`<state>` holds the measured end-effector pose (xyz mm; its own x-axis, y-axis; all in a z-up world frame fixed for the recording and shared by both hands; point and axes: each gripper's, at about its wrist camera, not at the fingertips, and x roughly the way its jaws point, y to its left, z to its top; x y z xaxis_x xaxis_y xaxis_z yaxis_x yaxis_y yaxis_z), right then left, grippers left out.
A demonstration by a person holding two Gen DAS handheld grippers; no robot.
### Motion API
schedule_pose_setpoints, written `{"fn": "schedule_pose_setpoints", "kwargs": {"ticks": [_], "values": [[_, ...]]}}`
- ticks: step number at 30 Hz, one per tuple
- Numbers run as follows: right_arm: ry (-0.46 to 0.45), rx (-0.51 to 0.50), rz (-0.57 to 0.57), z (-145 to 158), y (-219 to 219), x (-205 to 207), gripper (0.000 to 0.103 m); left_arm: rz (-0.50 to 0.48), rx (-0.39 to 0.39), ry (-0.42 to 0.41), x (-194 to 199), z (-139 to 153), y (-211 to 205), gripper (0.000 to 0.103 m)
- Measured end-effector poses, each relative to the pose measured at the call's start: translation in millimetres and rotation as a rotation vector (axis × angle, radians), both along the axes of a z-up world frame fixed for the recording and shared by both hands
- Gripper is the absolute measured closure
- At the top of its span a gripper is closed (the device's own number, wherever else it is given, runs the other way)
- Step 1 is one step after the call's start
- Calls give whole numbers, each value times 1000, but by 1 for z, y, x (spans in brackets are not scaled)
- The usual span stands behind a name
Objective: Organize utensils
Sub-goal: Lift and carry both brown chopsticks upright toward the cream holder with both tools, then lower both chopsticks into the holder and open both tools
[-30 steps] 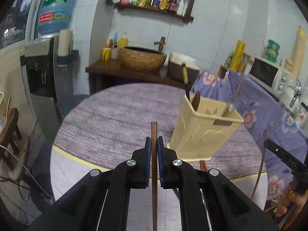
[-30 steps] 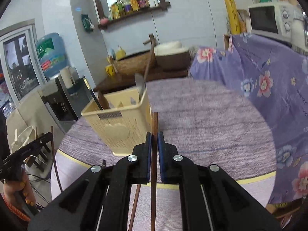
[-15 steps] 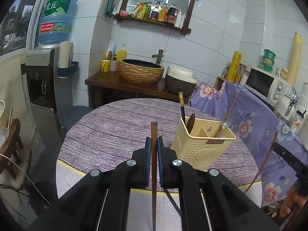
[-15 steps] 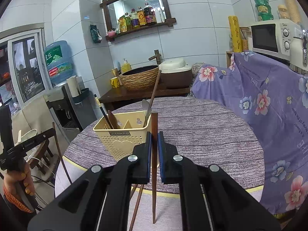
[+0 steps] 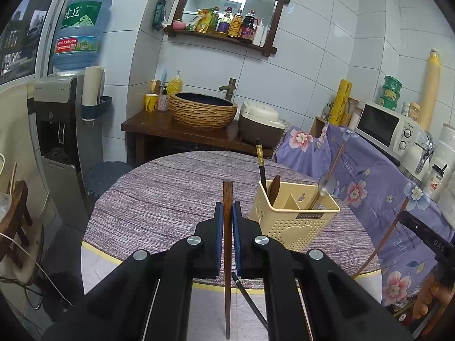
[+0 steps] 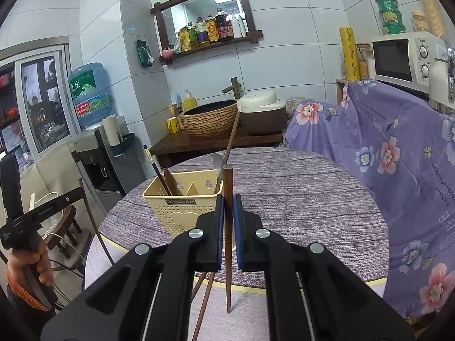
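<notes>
White wall tiles and a round table [image 5: 159, 199] under a purple woven cloth fill the left wrist view, where the left gripper [image 5: 227, 216] is clamped tight on a brown chopstick [image 5: 227, 284] standing upright, the cream utensil basket [image 5: 295, 221] sitting towards the table's near edge just to its right. Over on the right wrist view, the right gripper [image 6: 227, 210] is pinched shut on its own brown chopstick [image 6: 228, 255], upright too, with the basket [image 6: 176, 213] just left of it and more loose chopsticks [image 6: 203, 298] lying by the near edge underneath.
</notes>
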<state>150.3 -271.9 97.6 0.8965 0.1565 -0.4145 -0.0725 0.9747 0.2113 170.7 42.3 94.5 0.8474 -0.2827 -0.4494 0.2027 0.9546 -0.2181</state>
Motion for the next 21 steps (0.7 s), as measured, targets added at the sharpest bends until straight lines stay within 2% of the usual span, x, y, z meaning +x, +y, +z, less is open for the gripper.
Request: {"fn": "schedule_pose_setpoints", "kwargs": {"ticks": [14,18,21], "values": [[-17,-17,14,13,5,4,96,-7,-1,-44,4,19,-1,95],[-33,-42,22,29,5,9,96,-10,3,-67,9,33,-2,95],[-51,-68,20,49,3,17,96,-5,11,-104,13,55,-2,95]]}}
